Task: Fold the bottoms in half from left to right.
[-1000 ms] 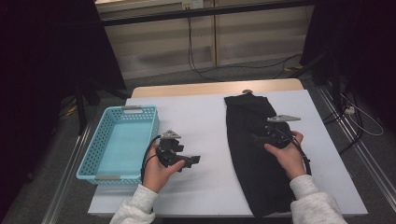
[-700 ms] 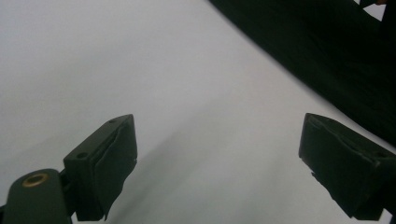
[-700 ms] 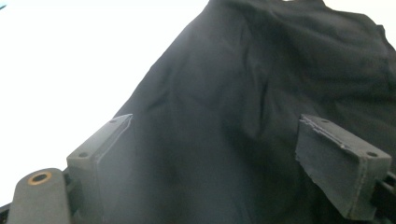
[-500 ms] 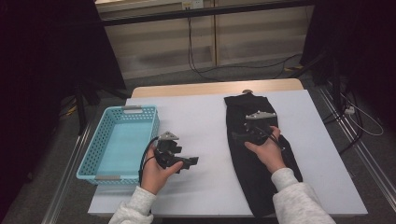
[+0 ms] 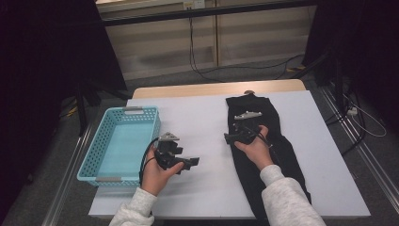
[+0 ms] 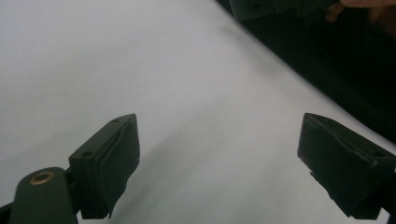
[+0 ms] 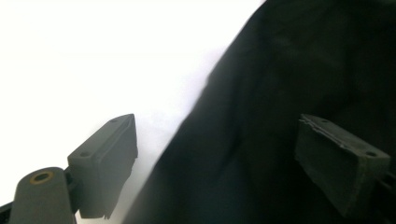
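Table: white table [image 5: 197,117] carried a long black garment [image 5: 277,155] laid flat along its right half.
Garment: unfolded, not gripped; everything was left to do.
Right gripper [image 5: 229,137]: over the garment's left edge, jaws wide, nothing between.
Left gripper [image 5: 194,161]: over bare tabletop, jaws wide, holding nothing.
Basket [image 5: 89,160]: blue, empty, at the left.

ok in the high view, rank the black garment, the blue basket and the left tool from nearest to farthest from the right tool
1. black garment, directly under the right tool, right side of the table.
2. left tool, middle of the table.
3. blue basket, far left edge.
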A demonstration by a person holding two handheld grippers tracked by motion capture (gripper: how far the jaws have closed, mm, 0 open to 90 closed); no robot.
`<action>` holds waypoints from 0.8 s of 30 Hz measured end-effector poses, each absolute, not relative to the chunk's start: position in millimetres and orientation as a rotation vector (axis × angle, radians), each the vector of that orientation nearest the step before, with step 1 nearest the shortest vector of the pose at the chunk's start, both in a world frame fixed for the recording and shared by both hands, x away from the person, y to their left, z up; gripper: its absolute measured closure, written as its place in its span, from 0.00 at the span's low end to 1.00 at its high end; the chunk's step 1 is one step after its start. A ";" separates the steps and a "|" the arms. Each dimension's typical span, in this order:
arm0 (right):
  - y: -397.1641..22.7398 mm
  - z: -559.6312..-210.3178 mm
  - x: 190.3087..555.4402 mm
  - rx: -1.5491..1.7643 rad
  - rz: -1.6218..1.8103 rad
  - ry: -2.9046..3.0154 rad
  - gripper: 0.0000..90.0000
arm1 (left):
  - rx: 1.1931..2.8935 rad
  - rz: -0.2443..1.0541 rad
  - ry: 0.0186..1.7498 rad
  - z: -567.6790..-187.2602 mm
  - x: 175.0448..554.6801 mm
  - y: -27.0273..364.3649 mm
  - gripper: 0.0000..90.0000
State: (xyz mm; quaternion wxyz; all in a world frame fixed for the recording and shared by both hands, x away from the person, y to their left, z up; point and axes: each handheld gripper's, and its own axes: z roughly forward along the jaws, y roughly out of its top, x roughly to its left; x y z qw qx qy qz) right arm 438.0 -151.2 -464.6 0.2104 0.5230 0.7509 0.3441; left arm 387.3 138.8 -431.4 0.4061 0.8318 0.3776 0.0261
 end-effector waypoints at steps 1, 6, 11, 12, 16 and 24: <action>-146.2 -468.5 437.5 1.422 0.923 2.107 0.22 | 2.094 0.067 0.957 -431.5 386.8 138.8 0.15; -153.0 -469.6 437.7 1.416 0.882 2.067 0.29 | 2.095 0.071 0.951 -430.4 386.1 139.7 0.15; -163.0 -468.6 438.4 1.442 0.874 2.025 0.53 | 2.099 0.070 0.954 -431.4 386.2 140.0 0.16; -163.9 -468.3 438.2 1.446 0.872 2.019 0.57 | 2.100 0.069 0.955 -431.6 386.2 139.8 0.16; -168.9 -468.2 438.3 1.446 0.872 2.006 0.72 | 2.099 0.068 0.953 -431.6 386.1 139.2 0.16; -181.4 -467.4 440.8 1.484 0.915 1.996 0.94 | 2.090 0.074 0.958 -431.2 386.8 140.4 0.16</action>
